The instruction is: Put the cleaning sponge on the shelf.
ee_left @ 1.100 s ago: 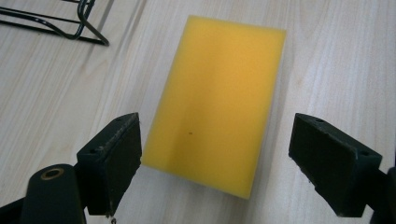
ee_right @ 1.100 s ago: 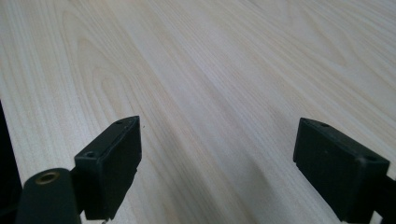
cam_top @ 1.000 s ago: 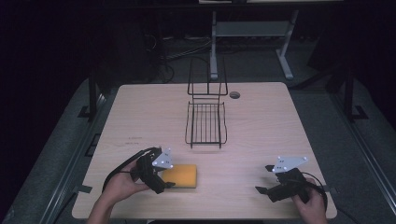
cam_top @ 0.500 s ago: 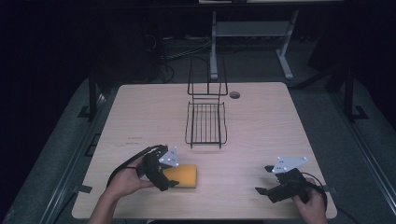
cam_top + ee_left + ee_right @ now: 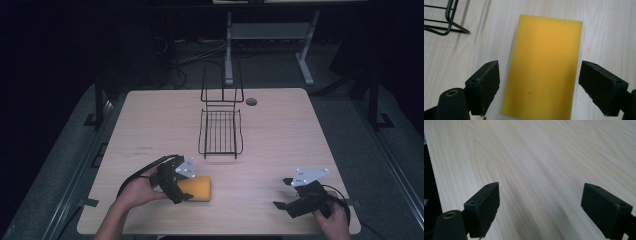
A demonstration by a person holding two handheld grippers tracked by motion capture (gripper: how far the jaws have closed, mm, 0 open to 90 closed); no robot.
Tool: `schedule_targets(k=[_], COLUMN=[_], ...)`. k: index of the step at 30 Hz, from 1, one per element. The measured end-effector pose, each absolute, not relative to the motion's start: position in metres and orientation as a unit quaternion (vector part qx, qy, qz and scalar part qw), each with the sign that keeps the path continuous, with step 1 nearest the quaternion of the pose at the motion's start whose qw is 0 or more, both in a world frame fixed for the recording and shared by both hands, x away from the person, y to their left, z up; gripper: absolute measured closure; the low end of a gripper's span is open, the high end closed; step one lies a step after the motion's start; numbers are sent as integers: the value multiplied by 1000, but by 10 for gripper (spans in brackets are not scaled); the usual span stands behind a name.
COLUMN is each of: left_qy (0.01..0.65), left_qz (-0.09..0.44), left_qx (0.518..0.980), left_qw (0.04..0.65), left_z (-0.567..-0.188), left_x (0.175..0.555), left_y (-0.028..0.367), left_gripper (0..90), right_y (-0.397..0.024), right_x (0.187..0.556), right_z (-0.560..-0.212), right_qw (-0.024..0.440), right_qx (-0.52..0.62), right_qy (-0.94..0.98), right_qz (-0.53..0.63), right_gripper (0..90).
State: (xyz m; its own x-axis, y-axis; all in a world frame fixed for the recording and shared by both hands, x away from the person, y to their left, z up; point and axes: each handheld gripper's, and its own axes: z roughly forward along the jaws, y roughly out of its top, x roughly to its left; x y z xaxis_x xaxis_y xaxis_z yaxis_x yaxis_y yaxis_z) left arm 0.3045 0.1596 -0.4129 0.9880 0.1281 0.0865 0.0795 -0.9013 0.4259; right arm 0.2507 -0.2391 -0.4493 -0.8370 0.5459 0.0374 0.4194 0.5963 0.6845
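Note:
A flat yellow sponge point(image 5: 198, 188) lies on the wooden table point(image 5: 280, 135) near its front left. My left gripper point(image 5: 183, 189) hangs over the sponge's left end, held in a hand. In the left gripper view the sponge point(image 5: 545, 67) lies between the two black jaws, which stand wide apart and clear of its long edges; the left gripper point(image 5: 539, 87) is open. My right gripper point(image 5: 283, 194) rests at the front right, jaws spread. In the right gripper view the right gripper point(image 5: 541, 207) is open over bare wood.
A black wire rack point(image 5: 220, 131) with a tall back frame stands at the table's middle, beyond the sponge; its corner point(image 5: 447, 23) reaches into the left gripper view. A round cable hole point(image 5: 251, 101) sits at the far edge. Dark floor and desk legs lie behind.
My left gripper has crept to the right, farther over the sponge. The right gripper has stayed put.

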Motion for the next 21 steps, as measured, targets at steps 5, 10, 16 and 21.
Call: schedule_targets(k=[5,10,16,21], left_qy=[50,53,49,50], left_qz=[52,47,40,36], left_qx=[974,975,977,978], left_qw=[213,209,206,201], left_z=[-415,-418,-421,-424], left_x=[306,307,309,310], left_y=[158,157,155,153], left_gripper=[166,166,166,166], right_y=[-239,-239,-238,-238], right_x=[250,250,250,250], right_z=[-449,-449,-449,-449], right_qw=[88,87,85,84], right_qx=[271,270,270,269], right_qy=[889,889,890,890], right_qz=[358,359,359,359], right_gripper=[149,149,150,149])
